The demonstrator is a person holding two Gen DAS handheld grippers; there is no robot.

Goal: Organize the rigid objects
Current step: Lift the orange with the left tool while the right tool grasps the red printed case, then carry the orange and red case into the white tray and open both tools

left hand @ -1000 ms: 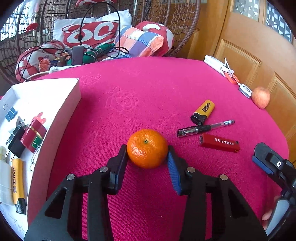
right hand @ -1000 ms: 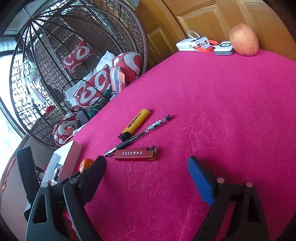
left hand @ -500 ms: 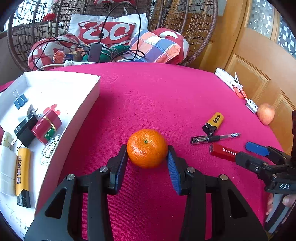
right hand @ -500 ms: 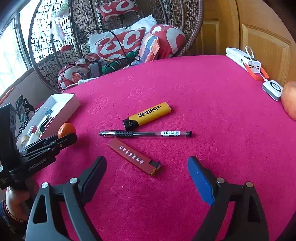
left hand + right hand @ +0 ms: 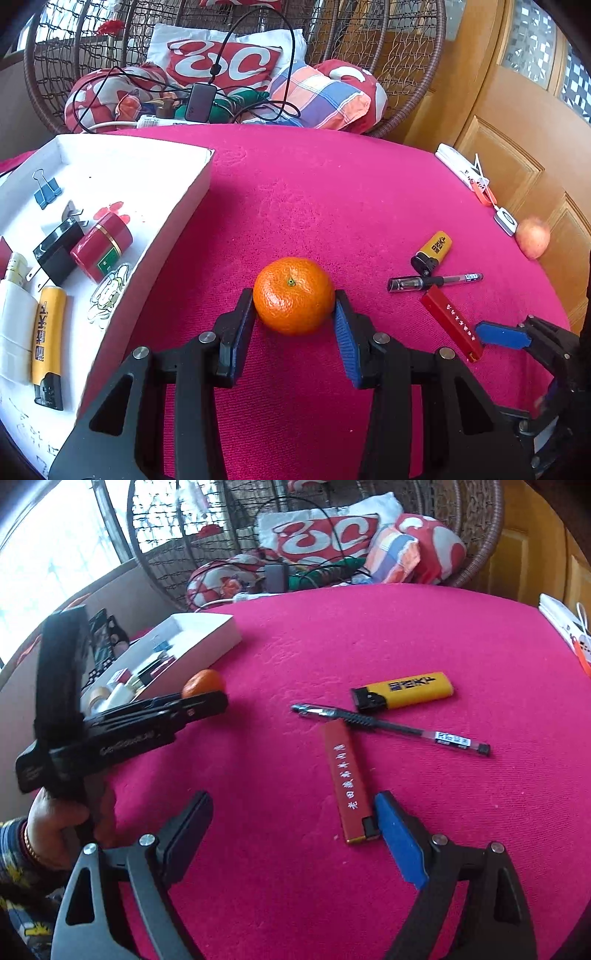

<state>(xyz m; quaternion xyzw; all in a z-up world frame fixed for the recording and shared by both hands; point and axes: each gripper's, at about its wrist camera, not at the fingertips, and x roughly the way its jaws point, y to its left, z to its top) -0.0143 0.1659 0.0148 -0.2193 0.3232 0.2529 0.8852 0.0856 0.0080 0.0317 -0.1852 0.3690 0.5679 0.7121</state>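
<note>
Left gripper [image 5: 294, 321]: both pads pressed against the sides of the tangerine [image 5: 293, 294], grasping it. Fruit sits between the fingertips over the pink tablecloth [image 5: 314, 192], stem end facing up and slightly toward the camera; round, no long axis to speak of. Whether it is lifted or resting on the cloth cannot be told.

White tray [image 5: 173, 236] lies just left of the tangerine, its contents including a yellow lighter in tray [image 5: 46, 347], a red tin [image 5: 101, 251], a black charger plug [image 5: 57, 251] and a blue binder clip [image 5: 46, 190].

Right gripper [image 5: 291, 834]: jaws wide apart, nothing between the pads. Blue-padded right finger [image 5: 400, 843] is just beside the near end of the red lighter [image 5: 349, 784], contact not resolvable. Red lighter long axis runs near-to-far, black cap end nearest the gripper.

Beyond it: pen [image 5: 391, 727], long axis left-right, tip to the left, far end of the red lighter touching or just short of it. Yellow lighter [image 5: 404, 690] just beyond the pen, long axis left-right, black head to the left.

An apple [image 5: 532, 236] sits at the far right table edge.
</note>
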